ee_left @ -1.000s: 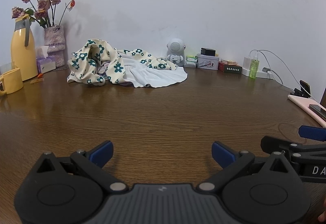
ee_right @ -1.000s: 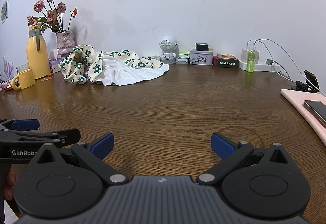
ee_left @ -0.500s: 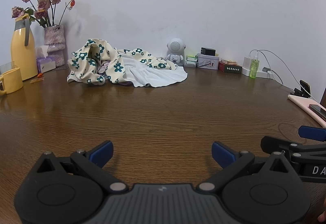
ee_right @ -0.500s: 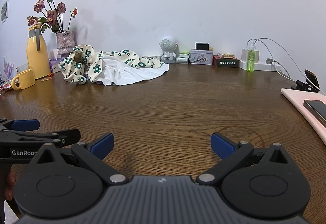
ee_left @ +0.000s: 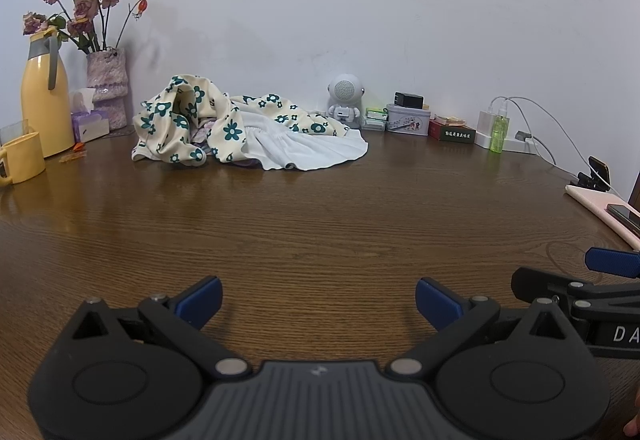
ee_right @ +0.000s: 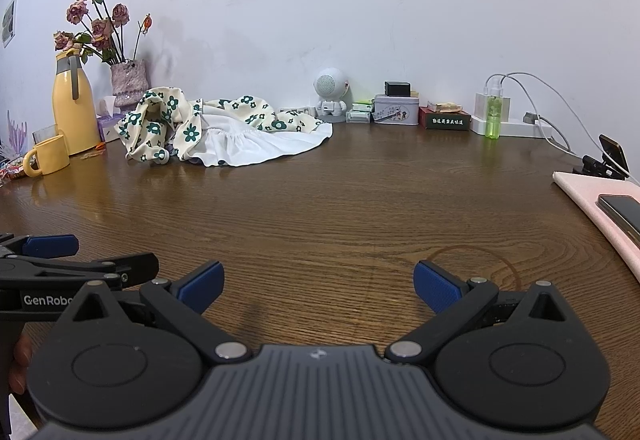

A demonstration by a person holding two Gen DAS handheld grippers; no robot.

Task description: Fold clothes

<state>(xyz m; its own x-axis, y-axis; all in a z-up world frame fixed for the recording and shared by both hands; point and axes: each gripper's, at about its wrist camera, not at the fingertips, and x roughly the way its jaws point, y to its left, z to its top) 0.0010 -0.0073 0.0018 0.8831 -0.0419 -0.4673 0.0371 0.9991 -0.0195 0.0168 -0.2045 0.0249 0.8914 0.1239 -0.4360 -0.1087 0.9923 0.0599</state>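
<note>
While both my left gripper and right gripper hover wide and empty at the frame's bottom, the clothes lie heaped upper left on the table. Folding hasn't begun, I judge; next I must reach and grasp an edge. Layers underneath stay hidden.

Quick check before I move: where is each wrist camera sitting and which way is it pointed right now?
Left wrist: sits behind the left claw, low over the table, facing the far wall; the open right claw shows at right.
Right wrist: sits behind the right claw, same heading; the left claw and fingers show at left.
Shared: floral clothes crumpled by the wall, yellow jug, robot figurine.
</note>
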